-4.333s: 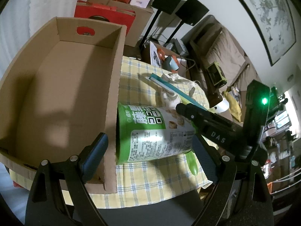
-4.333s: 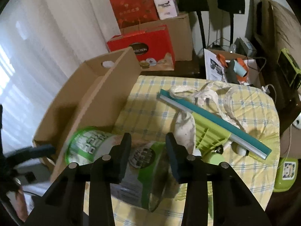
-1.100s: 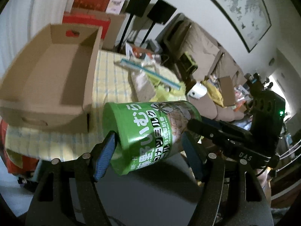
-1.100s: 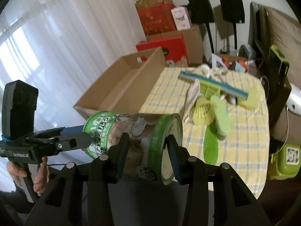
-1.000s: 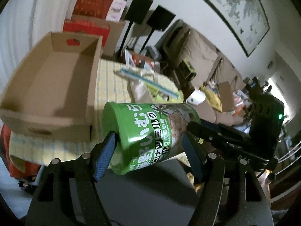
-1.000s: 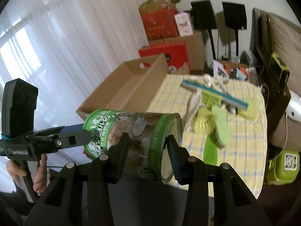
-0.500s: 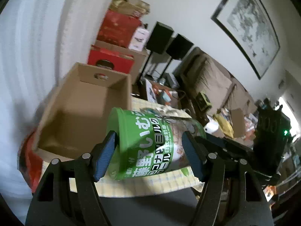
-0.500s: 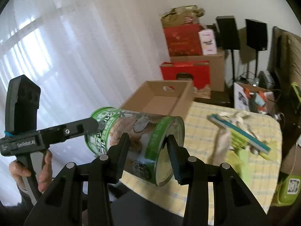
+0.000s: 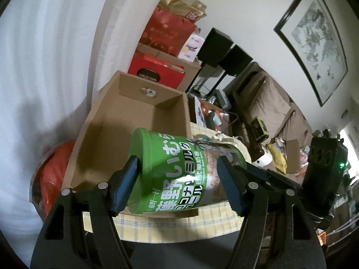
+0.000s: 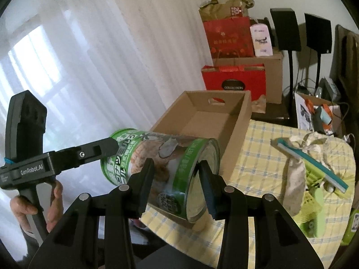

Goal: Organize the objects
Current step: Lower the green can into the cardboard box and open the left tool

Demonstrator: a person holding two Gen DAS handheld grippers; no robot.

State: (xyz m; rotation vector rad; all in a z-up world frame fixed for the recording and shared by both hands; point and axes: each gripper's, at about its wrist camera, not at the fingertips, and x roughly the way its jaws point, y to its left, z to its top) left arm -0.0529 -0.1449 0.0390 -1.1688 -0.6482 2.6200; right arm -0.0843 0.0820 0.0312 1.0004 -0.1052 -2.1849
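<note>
A large green can (image 9: 177, 172) with Japanese lettering is held on its side in the air by both grippers. My left gripper (image 9: 177, 186) is shut on its lid end. My right gripper (image 10: 177, 186) is shut on its metal bottom rim; the can (image 10: 161, 163) shows there too. An open, empty cardboard box (image 9: 134, 130) stands on the yellow checked table (image 10: 264, 157) just beyond the can, also seen in the right wrist view (image 10: 211, 121). The can hangs in front of the box's near wall.
A teal-edged squeegee (image 10: 311, 161), a crumpled cloth bag (image 10: 296, 179) and green plastic items (image 10: 314, 201) lie on the table's right side. Red gift bags (image 10: 233, 80) and cartons stand behind the box. White curtains hang at left. A red bag (image 9: 51, 172) sits by the table's left.
Both grippers lifted the can off the table and carried it left and up, from beside the box to in front of and above its near end.
</note>
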